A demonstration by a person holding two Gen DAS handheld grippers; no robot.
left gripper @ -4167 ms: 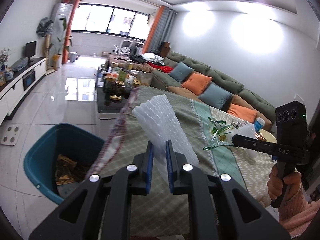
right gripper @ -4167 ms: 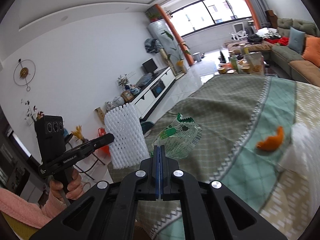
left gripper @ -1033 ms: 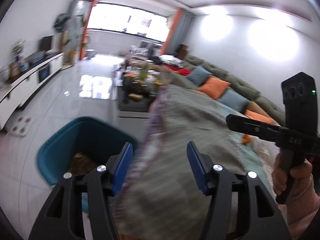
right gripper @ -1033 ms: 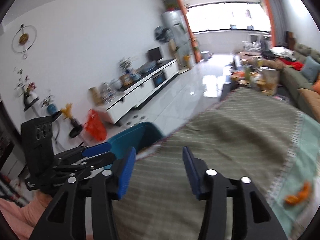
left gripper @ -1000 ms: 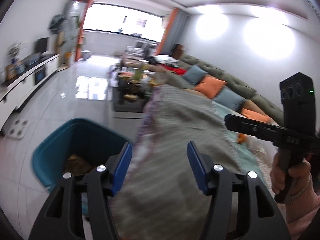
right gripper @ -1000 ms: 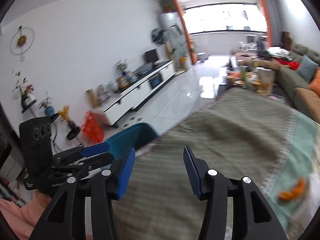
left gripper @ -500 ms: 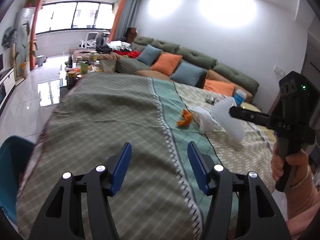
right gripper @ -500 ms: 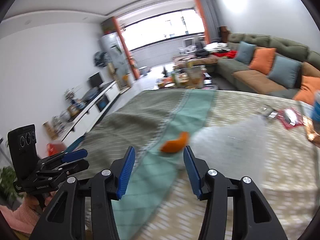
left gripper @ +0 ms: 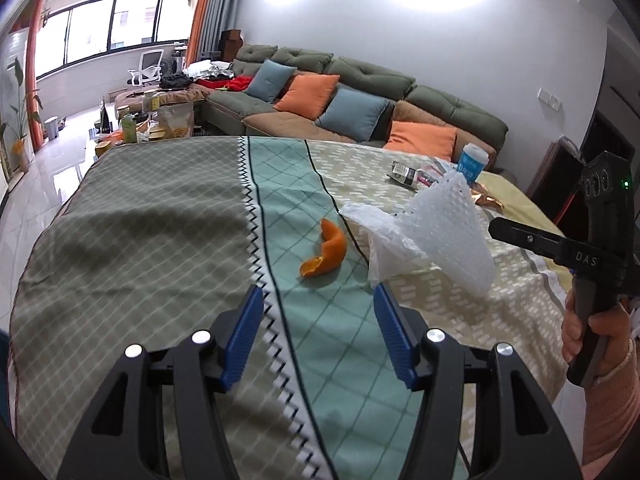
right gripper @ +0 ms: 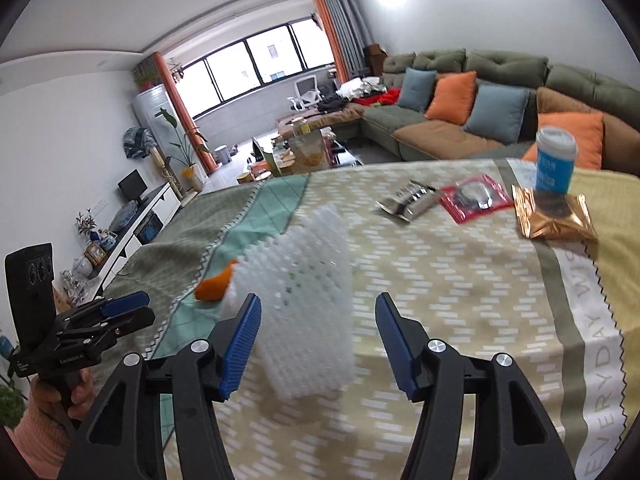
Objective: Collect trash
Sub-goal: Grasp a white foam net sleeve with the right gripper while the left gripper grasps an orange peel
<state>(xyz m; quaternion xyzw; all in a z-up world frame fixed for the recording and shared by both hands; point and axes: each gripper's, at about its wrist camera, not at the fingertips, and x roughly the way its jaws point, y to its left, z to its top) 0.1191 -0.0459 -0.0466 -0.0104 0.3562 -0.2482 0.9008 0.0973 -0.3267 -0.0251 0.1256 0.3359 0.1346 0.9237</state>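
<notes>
Grippers hover over a littered tablecloth (left gripper: 168, 208).
Left gripper (left gripper: 318, 334) gapes empty near orange peel (left gripper: 325, 249); right gripper (right gripper: 318, 338) is opening, foam net (right gripper: 308, 312) untouched between its jaws.

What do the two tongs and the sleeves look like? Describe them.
Both tongs, left and right, have black angular frames, silver screws and ribbed blue pads. Seen from the side, each has a black handle topped by a camera block; the right one reads "DAS" with a green light. The sleeves are pink knit.
</notes>
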